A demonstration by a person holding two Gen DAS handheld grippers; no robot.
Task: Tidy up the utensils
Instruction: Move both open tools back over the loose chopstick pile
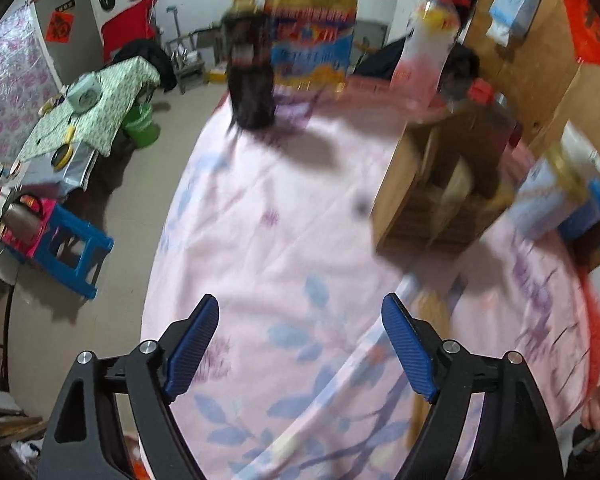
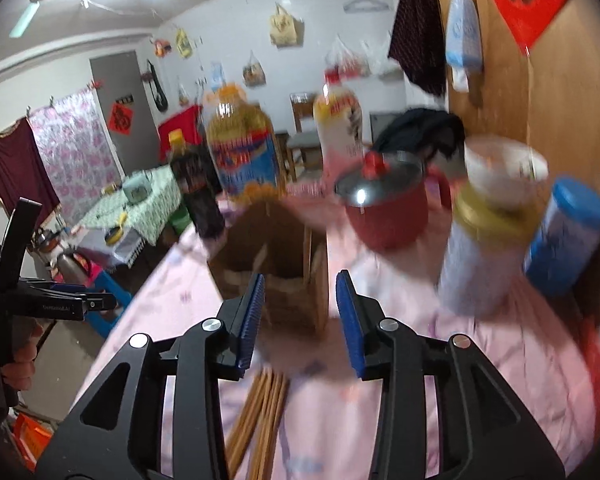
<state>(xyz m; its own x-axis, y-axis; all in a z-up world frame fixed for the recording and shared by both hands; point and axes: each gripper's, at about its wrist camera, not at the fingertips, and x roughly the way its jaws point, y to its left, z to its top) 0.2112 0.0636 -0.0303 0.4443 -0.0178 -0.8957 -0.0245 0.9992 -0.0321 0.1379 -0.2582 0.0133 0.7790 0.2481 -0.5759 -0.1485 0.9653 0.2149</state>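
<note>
The chopsticks lie in a loose bundle on the pink floral cloth of the table, right under the right gripper, looks like so they can be scooped up together. They're thin, light wood, tips pointing toward the wooden holder standing just beyond. That slatted box is probably where they end up. The right gripper's blue fingers are parted with nothing between them, hovering above the sticks. In the left wrist view the left gripper is spread wide and empty over bare cloth. A blurry tan streak beside it might be the same chopsticks, hard to tell. Bottles and a red pot crowd the back.
</note>
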